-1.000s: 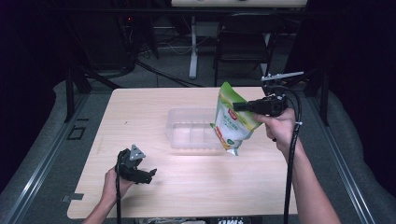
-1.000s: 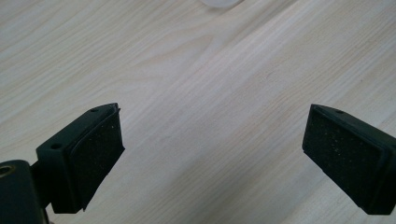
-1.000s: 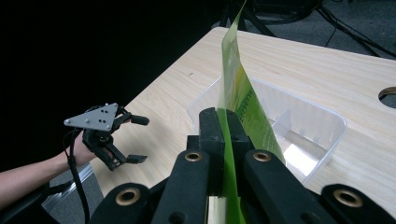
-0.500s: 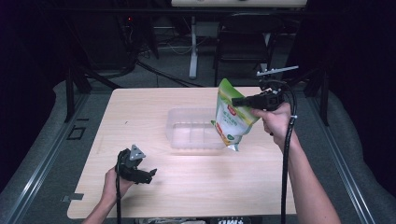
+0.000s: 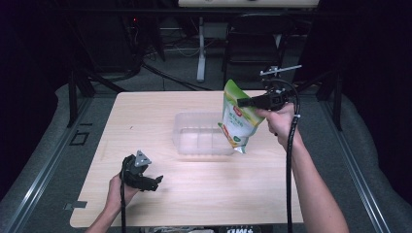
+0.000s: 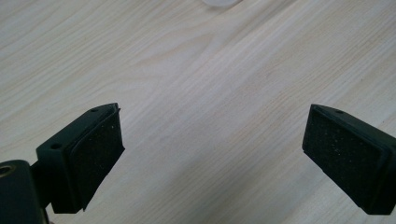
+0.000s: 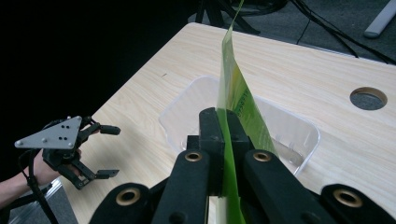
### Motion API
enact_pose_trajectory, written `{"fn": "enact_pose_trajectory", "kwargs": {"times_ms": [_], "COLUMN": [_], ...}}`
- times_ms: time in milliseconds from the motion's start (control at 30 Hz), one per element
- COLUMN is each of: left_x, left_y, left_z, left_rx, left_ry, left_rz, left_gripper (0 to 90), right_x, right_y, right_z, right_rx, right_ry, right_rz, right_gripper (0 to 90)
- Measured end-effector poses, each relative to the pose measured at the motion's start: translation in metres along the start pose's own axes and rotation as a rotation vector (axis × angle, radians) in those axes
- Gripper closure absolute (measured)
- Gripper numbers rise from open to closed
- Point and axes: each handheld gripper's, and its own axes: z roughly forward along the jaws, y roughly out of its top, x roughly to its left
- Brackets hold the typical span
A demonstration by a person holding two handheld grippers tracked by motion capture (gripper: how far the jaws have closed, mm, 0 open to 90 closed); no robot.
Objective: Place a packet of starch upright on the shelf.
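The left claw [image 5: 156, 181] rests low over the near left part of the table [image 5: 145, 111], held in a hand [image 5: 116, 187] that comes in from the near edge. Its jaws stand wide apart with nothing between them; in the left gripper view the two black pads [image 6: 95, 154] frame bare wood grain. In the right gripper view the same claw [image 7: 108, 151] shows at the left, its fingers spread over the table's edge.

Near the middle of the table sits a clear tray [image 5: 187, 145].

To the right, the right claw [image 5: 243, 102] is clamped on a green pouch [image 5: 238, 121] and holds it in the air, tilted, above the tray's right end. In the right gripper view the jaws pinch the pouch [image 7: 238, 100] edge-on, with the tray [image 7: 180, 112] below and beyond it. A round hole [image 7: 368, 97] sits in the table farther right.
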Motion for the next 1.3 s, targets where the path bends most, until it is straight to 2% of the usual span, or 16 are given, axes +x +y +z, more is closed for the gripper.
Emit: {"fn": "enact_pose_trajectory", "kwargs": {"times_ms": [533,1300], "left_x": [0.000,0.000], "left_y": [0.000,-0.001], "left_z": [0.000,0.000], "left_rx": [0.003,0.000], "left_ry": [-0.004,0.005], "left_rz": [-0.002,0.001], "left_gripper": [4.8,4.8], "right_x": [-0.005,-0.010], "right_y": [0.010,0.018], "right_z": [0.023,0.053], "right_rx": [0.015,0.036], "right_ry": [-0.019,-0.097], "right_rz": [0.027,0.048], "right_gripper": [90.0,90.0]}}
